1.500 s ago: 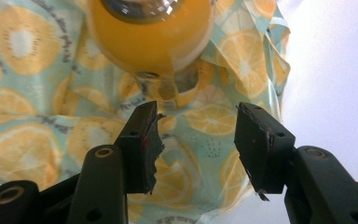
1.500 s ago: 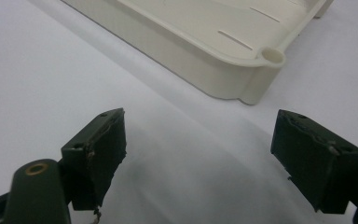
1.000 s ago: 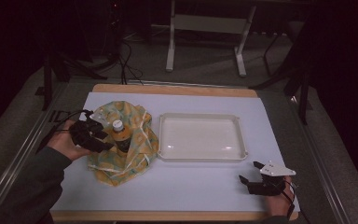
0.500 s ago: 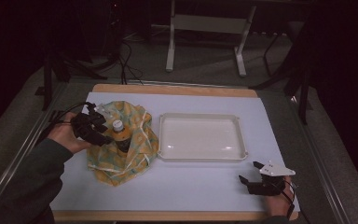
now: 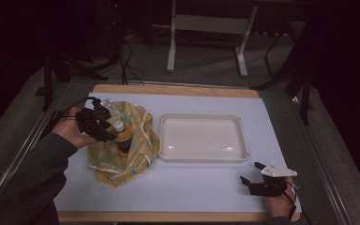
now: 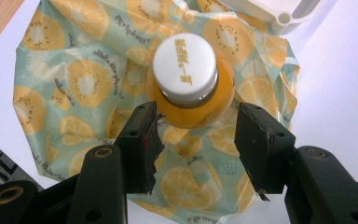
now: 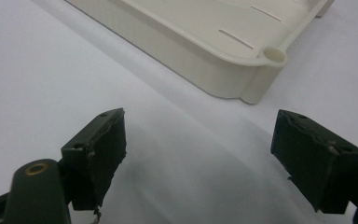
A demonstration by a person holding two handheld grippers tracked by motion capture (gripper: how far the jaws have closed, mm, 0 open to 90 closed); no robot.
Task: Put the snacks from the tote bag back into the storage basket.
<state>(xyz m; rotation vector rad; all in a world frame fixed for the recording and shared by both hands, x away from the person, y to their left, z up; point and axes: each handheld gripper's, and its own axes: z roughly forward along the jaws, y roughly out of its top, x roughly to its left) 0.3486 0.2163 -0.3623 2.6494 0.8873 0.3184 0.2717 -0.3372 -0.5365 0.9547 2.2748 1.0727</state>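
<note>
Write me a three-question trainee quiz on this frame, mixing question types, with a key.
1. True or false: the white tray holds the orange bottle.
2. Multiple choice: the left gripper has its jaws
A. clamped on the bottle's white cap
B. open, one on each side of the bottle below the cap
C. gripping the tray rim
3. Fill in: the bottle stands on a ____-patterned cloth.

Key
1. False. The tray is empty; the bottle stands on the cloth to the left of the tray.
2. B.
3. Citrus slice. The right gripper, jaws open, sits on the white mat near the tray's corner.
</note>
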